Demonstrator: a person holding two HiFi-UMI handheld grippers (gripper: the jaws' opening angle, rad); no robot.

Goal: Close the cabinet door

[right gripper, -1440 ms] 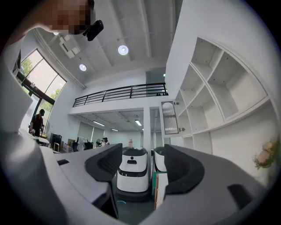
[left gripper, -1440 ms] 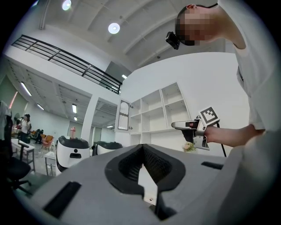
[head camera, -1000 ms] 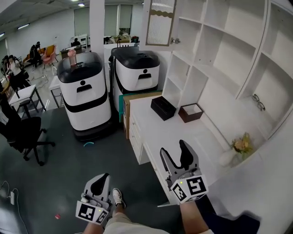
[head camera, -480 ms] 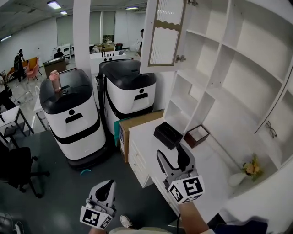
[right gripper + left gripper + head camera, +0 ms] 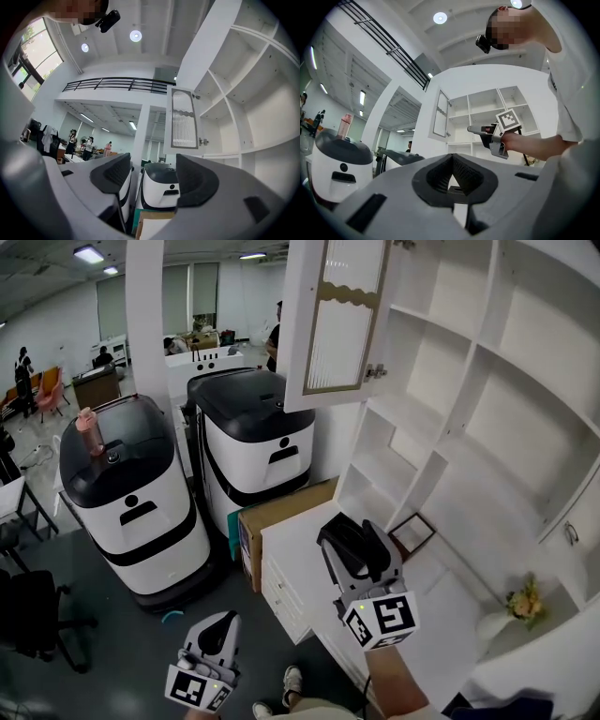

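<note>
The white cabinet door (image 5: 333, 320) with a ribbed glass panel stands swung open at the top of the shelving, its small knob (image 5: 378, 371) on the edge nearest the shelves. My right gripper (image 5: 352, 538) is held over the white desk, below the door and apart from it, open with nothing between its fingers. In the right gripper view the door (image 5: 183, 119) and knob (image 5: 202, 140) rise above my open right gripper (image 5: 152, 180). My left gripper (image 5: 214, 638) is lower, over the floor, shut and empty. The left gripper view shows its pads (image 5: 452, 159) meeting, the door (image 5: 440, 115) beyond.
Two white-and-black machines (image 5: 127, 502) (image 5: 253, 442) stand left of the desk (image 5: 300, 592). A brown box (image 5: 277, 512) sits at the desk's end. A brown tray (image 5: 412, 531) and a flower vase (image 5: 511, 610) rest on the desk. Open white shelves (image 5: 469, 409) fill the right.
Both grippers have come forward toward the cabinet and a little up. The door and shelving look larger and nearer. The right gripper now covers the black box on the desk.
</note>
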